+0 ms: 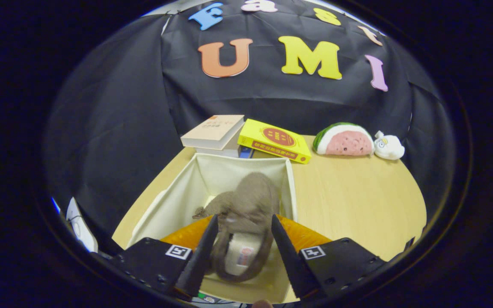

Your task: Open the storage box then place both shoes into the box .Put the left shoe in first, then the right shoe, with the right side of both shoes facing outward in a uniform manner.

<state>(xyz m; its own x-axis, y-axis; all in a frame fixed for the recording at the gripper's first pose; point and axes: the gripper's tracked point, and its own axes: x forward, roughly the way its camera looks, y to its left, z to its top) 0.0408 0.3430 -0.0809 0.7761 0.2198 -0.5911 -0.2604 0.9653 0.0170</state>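
Shoe [246,209], a grey-brown one, sits directly between the two fingers of the claw [243,244] in the gripper view, its opening and pale insole nearest the claw and its toe pointing away, so its long axis runs straight ahead along the fingers. Both fingers flank the collar of the shoe and appear to press on its sides, so I judge the claw to be closed on it, though the contact on the right finger is hard to confirm. The shoe hangs over or within the open storage box [178,201], whose cream fabric walls spread out ahead of and below the fingers; whether the sole already rests on the box floor I cannot tell. Only one shoe shows in the box. Beyond the box, on the tabletop [349,201], lie a stack of books [214,132] and a yellow book [274,141], with a watermelon toy [344,139] and a small white plush [388,146] off to the right. Judging by this, lowering and releasing comes next.
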